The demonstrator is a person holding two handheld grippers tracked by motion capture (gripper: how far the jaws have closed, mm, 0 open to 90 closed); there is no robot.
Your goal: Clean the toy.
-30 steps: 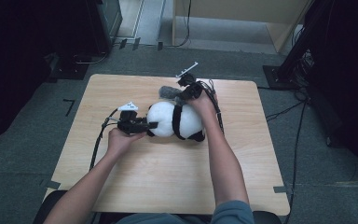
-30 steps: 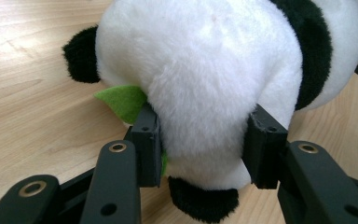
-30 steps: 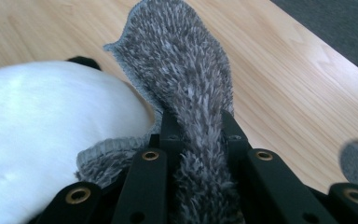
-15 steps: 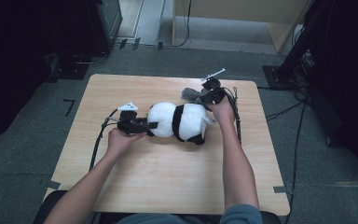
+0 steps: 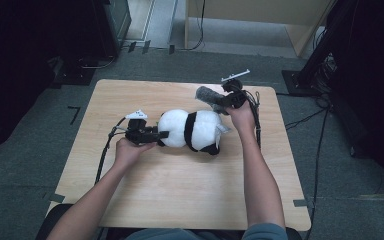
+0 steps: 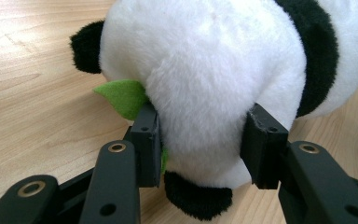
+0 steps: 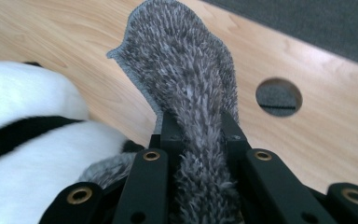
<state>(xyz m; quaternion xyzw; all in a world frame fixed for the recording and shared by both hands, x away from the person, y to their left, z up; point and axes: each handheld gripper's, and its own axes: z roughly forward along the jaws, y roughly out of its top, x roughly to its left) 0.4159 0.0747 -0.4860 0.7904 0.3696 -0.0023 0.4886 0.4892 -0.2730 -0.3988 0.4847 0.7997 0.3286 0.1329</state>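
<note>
Your left gripper (image 6: 200, 144): jaws clamped on the white-and-black plush panda (image 6: 223, 79); its green felt leaf (image 6: 123, 95) visible here.
Your right gripper (image 7: 199, 140): pinching the grey fuzzy cloth (image 7: 186, 79); round table hole (image 7: 278, 96) beyond.

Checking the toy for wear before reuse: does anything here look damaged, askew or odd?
No damage visible. The panda plush lies on its side on the table, squeezed by the left gripper. The right gripper pinches a grey fuzzy piece, held up off the table.
</note>
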